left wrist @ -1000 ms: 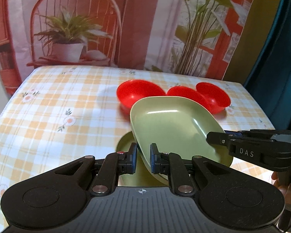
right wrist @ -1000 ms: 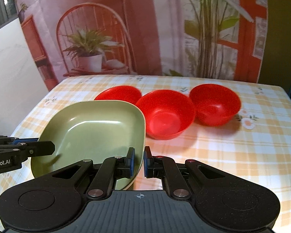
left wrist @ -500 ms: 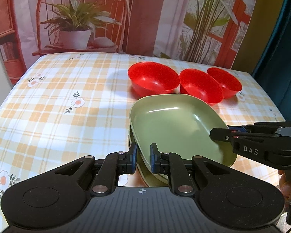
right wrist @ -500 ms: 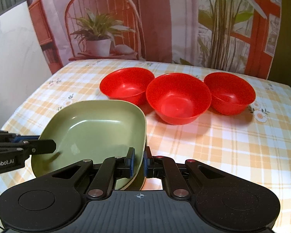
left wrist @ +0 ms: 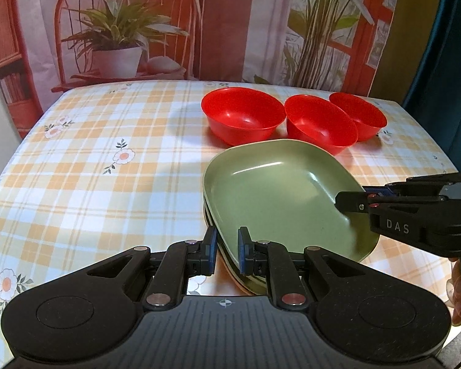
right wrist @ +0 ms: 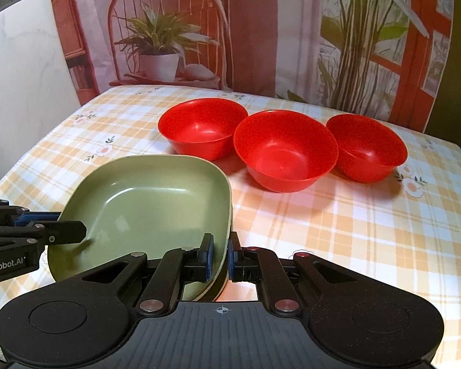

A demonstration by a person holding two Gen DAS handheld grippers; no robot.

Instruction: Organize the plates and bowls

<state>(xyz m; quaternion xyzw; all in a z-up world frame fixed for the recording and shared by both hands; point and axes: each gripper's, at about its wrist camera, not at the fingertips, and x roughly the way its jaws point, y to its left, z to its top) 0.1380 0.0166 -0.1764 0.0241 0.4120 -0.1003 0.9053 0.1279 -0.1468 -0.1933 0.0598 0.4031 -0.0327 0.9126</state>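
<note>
Lowered onto the stack, green plate stays clamped in both grippers.

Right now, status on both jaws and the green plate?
Left gripper and right gripper both shut on green square plate, over a stack. Three red plastic bowls behind, clear.

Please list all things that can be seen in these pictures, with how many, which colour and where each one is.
green plate: one, olive green, held at two rim edges, on top of a stack near the front edge.
plates underneath: count unclear, only rims show, under the green plate.
red bowls: three, red, in a row behind the plates.
tablecloth: one, orange and white check with flowers, covers the table.
backdrop: one, printed chair and plants, behind the table.
left gripper: black, shut on the green plate.
right gripper: black, shut on the green plate.
</note>
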